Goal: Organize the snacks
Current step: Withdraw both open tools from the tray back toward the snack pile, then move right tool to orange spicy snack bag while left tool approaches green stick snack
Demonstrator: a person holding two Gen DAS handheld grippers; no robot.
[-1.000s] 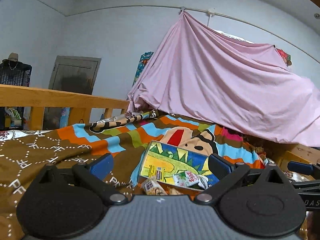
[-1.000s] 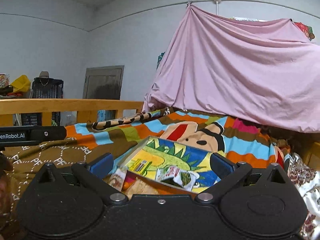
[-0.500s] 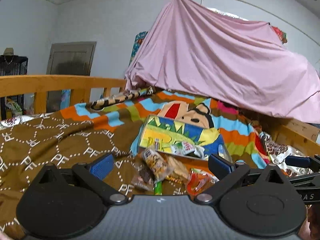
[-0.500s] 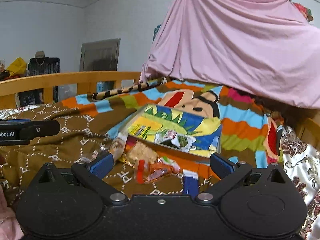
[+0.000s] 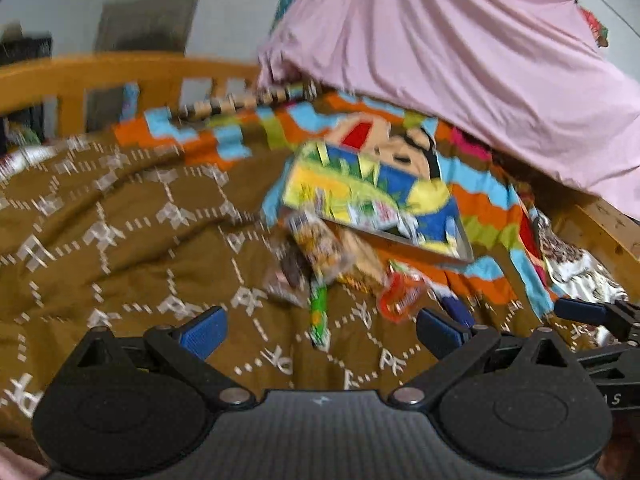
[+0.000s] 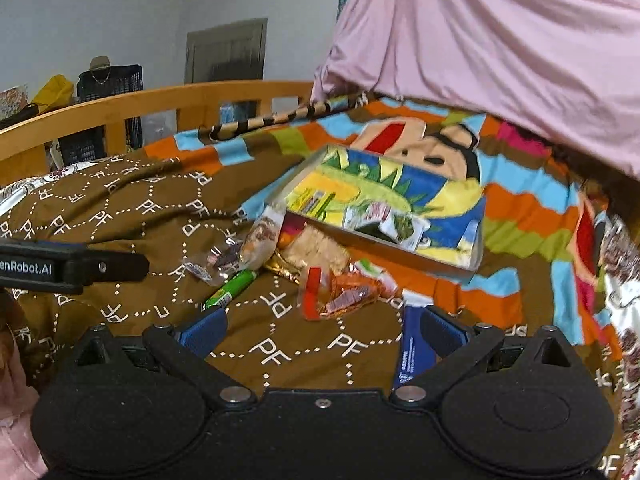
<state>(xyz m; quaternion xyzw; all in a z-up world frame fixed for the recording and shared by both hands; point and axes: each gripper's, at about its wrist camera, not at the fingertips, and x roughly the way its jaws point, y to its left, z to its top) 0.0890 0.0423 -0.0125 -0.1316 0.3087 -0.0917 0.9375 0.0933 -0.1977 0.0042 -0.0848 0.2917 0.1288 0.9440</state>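
A pile of snack packets lies on the brown bedspread: a green stick packet (image 6: 230,289) (image 5: 319,314), an orange-red packet (image 6: 340,294) (image 5: 402,294), a clear packet of brown snacks (image 6: 260,240) (image 5: 316,246) and a blue packet (image 6: 412,344). Behind them stands a colourful open box (image 6: 384,216) (image 5: 372,204) with a few packets inside. My left gripper (image 5: 320,330) is open and empty, above the bedspread short of the pile. My right gripper (image 6: 322,330) is open and empty, its right finger over the blue packet.
A wooden bed rail (image 6: 160,108) runs along the far left. A pink sheet (image 6: 500,40) hangs over the back right. A striped cartoon blanket (image 6: 520,208) covers the bed behind the box. The left gripper's body (image 6: 72,266) shows at the left of the right wrist view.
Both cameras have tilted downward and moved in toward the bed, so the snack pile has come into fuller view in front of the fingers. Both grippers stay open.
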